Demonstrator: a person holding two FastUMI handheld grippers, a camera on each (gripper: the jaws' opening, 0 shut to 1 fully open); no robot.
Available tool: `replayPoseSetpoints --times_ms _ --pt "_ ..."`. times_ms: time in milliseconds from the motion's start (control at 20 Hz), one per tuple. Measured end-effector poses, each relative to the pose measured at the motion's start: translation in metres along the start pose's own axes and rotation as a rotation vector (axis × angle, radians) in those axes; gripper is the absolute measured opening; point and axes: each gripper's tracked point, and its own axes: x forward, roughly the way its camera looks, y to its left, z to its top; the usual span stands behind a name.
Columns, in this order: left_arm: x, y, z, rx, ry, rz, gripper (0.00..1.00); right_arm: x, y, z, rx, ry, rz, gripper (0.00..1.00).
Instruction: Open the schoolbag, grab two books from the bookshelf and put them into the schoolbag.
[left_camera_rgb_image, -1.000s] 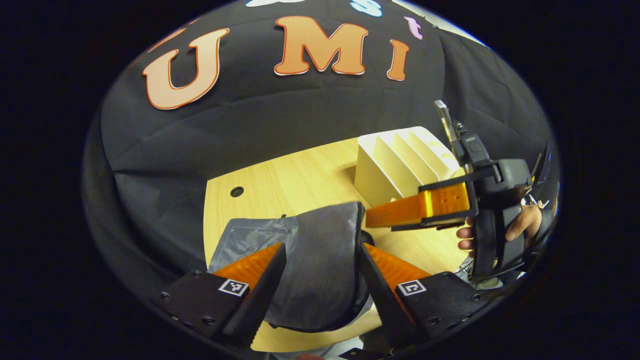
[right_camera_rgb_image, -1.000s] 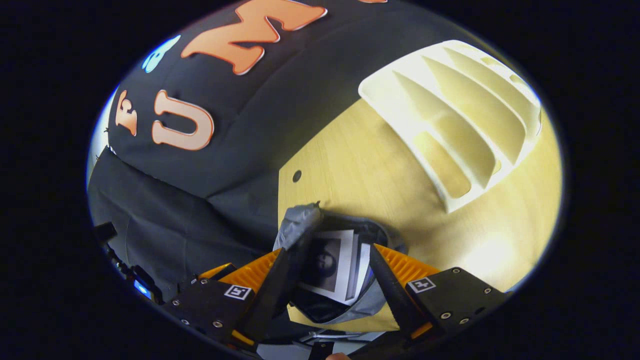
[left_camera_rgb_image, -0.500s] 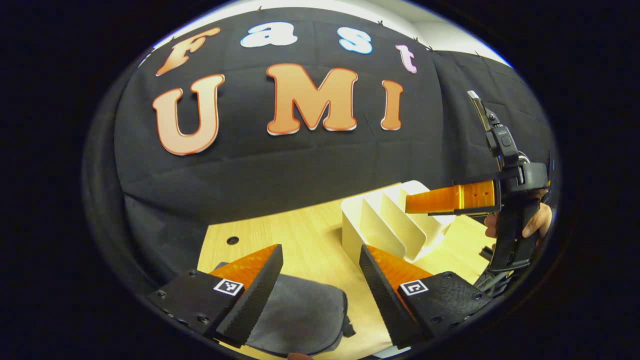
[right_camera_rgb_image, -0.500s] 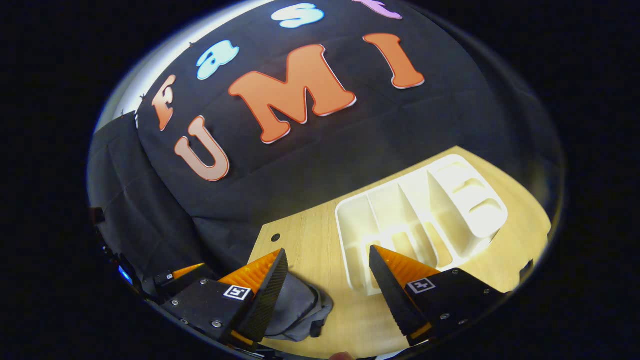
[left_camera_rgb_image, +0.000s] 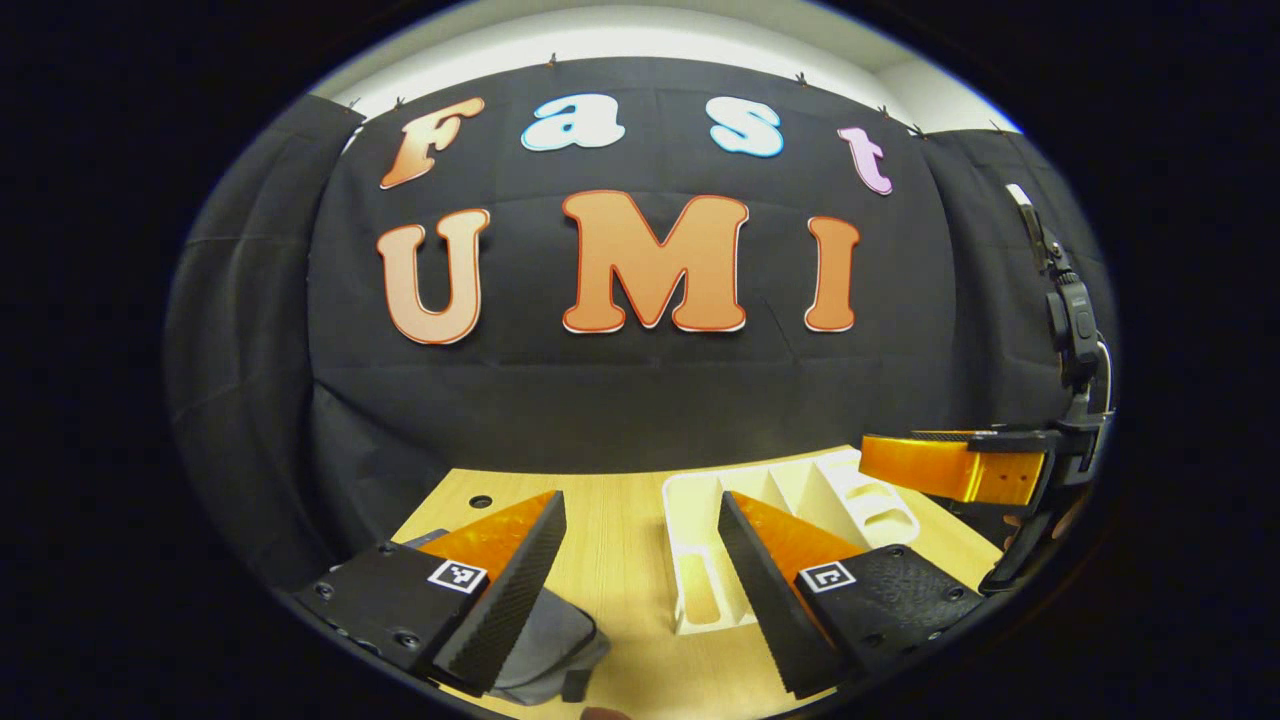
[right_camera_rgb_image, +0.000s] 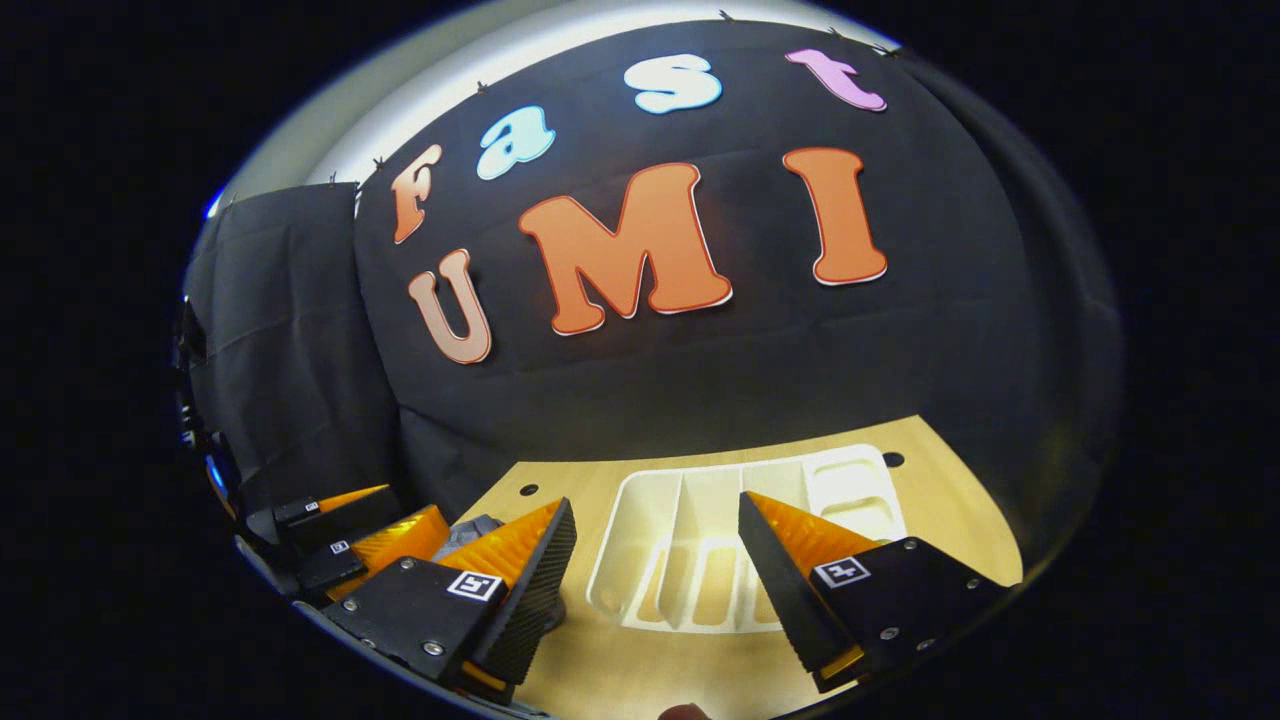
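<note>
The grey schoolbag (left_camera_rgb_image: 545, 640) lies on the wooden table (left_camera_rgb_image: 620, 540), low and left under my left gripper (left_camera_rgb_image: 640, 497), which is open and holds nothing. The white bookshelf (left_camera_rgb_image: 690, 560) lies just ahead, and its slots look bare. My right gripper (left_camera_rgb_image: 870, 452) hovers at the right above the shelf's far end. In the right gripper view, my right gripper (right_camera_rgb_image: 655, 502) is open over the bookshelf (right_camera_rgb_image: 690, 560). A corner of the schoolbag (right_camera_rgb_image: 478, 530) shows behind its left finger. My left gripper (right_camera_rgb_image: 420, 505) is at the far left. The bag's inside is hidden.
The table (right_camera_rgb_image: 950, 520) ends at the black cloth wall behind the shelf. It has small round holes (left_camera_rgb_image: 481, 501) (right_camera_rgb_image: 892, 459) near its back edge. Bare wood lies in front of the shelf and to its right.
Both grippers have risen and tilted up away from the schoolbag. The bag has slid to the bottom of both views, and the books seen in its opening have dropped out of sight.
</note>
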Motion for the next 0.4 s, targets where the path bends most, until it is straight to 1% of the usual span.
replayPoseSetpoints --times_ms 50,100,200,250,300,400 --pt "-0.004 -0.006 0.005 -0.013 -0.027 0.024 0.99 -0.007 -0.009 0.006 -0.022 -0.016 0.003 0.97" --pt "-0.010 -0.014 0.013 -0.028 -0.071 0.051 0.97 -0.016 -0.021 0.012 -0.045 -0.034 0.005 0.97" --pt "-0.022 -0.028 0.033 -0.046 -0.147 0.096 0.97 -0.031 -0.032 0.029 -0.075 -0.067 0.006 0.97" --pt "-0.029 -0.036 0.038 -0.038 -0.157 0.100 0.97 -0.039 -0.037 0.046 -0.111 -0.119 0.000 0.97" --pt "-0.029 -0.039 0.039 -0.037 -0.163 0.099 0.97 -0.042 -0.038 0.054 -0.129 -0.146 -0.004 0.97" --pt "-0.025 -0.047 0.047 -0.007 -0.194 0.048 0.99 -0.047 -0.033 0.060 -0.139 -0.175 -0.012 0.97"
